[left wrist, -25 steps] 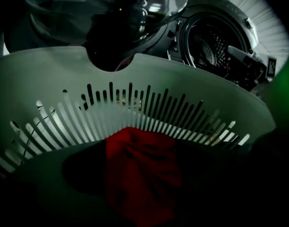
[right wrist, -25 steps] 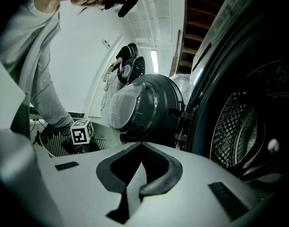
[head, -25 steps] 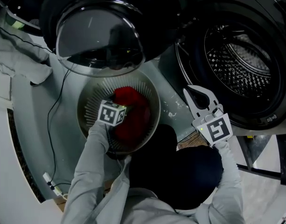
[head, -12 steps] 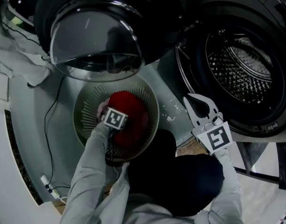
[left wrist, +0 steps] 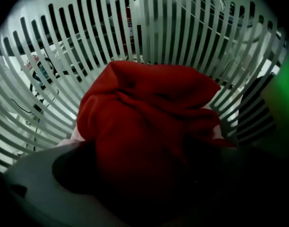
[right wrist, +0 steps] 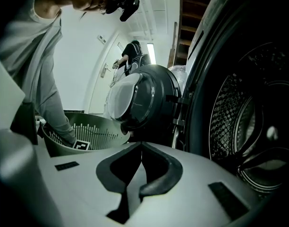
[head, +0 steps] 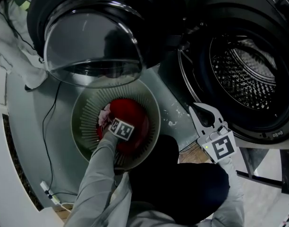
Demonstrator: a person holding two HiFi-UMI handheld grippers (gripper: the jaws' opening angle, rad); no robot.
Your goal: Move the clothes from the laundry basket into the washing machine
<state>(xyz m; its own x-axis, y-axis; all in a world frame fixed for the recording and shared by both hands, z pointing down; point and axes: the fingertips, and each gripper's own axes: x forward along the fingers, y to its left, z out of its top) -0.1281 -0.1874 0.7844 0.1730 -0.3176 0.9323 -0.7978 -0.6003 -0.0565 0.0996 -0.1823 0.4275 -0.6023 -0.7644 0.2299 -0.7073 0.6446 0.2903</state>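
Dim, greenish cast; glare on door glass (head: 90,44); fisheye-bent edges; red garment (left wrist: 149,117) shadowed black below.

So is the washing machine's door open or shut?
Open. The door is swung wide, clear of the machine's front, and the perforated drum shows through the opening.

Right gripper (right wrist: 140,148), jaws together, beside washing machine (right wrist: 243,122).

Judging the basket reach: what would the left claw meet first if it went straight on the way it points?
Most likely the red garment in the basket, just ahead of the open left claw.
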